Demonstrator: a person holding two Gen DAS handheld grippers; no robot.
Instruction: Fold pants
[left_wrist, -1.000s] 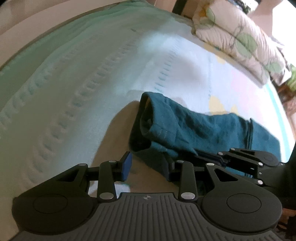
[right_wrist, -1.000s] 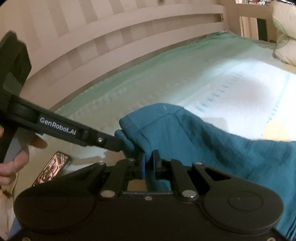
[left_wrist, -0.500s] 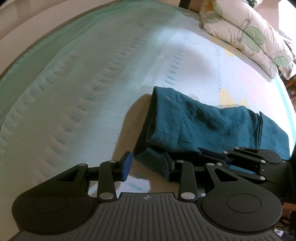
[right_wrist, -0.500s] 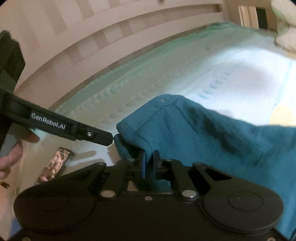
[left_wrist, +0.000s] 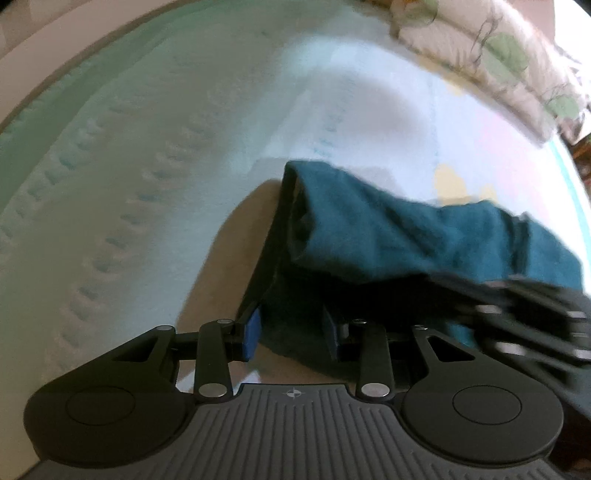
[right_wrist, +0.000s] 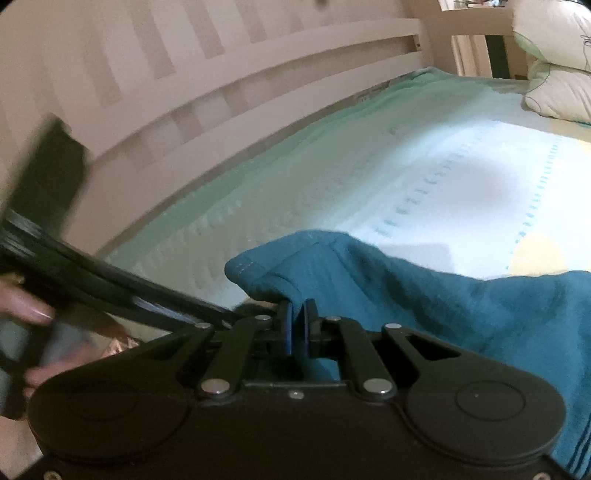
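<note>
The teal pants (left_wrist: 399, 229) lie partly folded on the bed, one end lifted off the sheet. My left gripper (left_wrist: 291, 332) is open, its blue pads on either side of the hanging lower edge of the cloth. My right gripper (right_wrist: 297, 325) is shut on the pants' hem (right_wrist: 266, 273) and holds it up; it shows blurred at the right of the left wrist view (left_wrist: 517, 310). The left gripper's arm (right_wrist: 110, 291) crosses the left of the right wrist view, held by a hand (right_wrist: 26, 310).
The bed sheet (left_wrist: 147, 166) is pale green and white with stitched rows. Floral pillows (left_wrist: 498, 55) lie at the far right. A white slatted bed rail (right_wrist: 221, 74) runs behind the bed. A patterned object (right_wrist: 118, 347), mostly hidden, lies by the rail.
My left gripper has moved in so its open pads now straddle the pants' lower edge. The right gripper has kept its hold and lifted the hem slightly.
</note>
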